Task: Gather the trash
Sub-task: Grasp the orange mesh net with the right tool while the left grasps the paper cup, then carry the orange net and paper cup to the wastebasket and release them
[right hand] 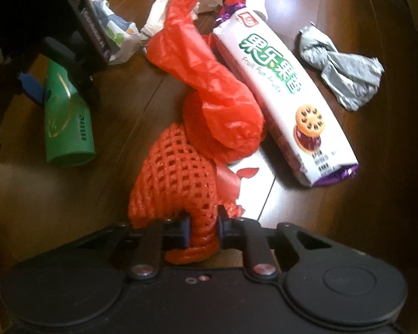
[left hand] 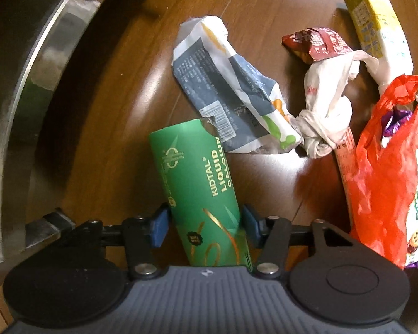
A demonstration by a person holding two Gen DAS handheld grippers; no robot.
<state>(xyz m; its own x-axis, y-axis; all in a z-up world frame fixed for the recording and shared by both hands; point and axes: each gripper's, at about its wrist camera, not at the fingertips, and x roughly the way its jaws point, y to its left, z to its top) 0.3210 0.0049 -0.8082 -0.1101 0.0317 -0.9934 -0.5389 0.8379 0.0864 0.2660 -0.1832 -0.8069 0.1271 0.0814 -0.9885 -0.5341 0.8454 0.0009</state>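
Note:
My left gripper (left hand: 204, 224) is shut on a green "Kidtal Liquid Calcium" box (left hand: 197, 192), held low over the brown table; the box also shows in the right wrist view (right hand: 67, 122) with the left gripper's body on it. My right gripper (right hand: 203, 229) is shut on a red foam fruit net (right hand: 175, 178). A red plastic bag (right hand: 209, 83) lies just beyond the net. A white biscuit packet (right hand: 287, 94) lies to its right. A crumpled grey-and-white wrapper (left hand: 231, 94) lies ahead of the green box.
A metal bin rim (left hand: 28, 78) curves along the left. A knotted white bag (left hand: 326, 105), a dark red wrapper (left hand: 315, 43) and a yellow carton (left hand: 373, 19) lie at the far right. A crumpled grey foil wrapper (right hand: 342, 66) lies right of the biscuit packet.

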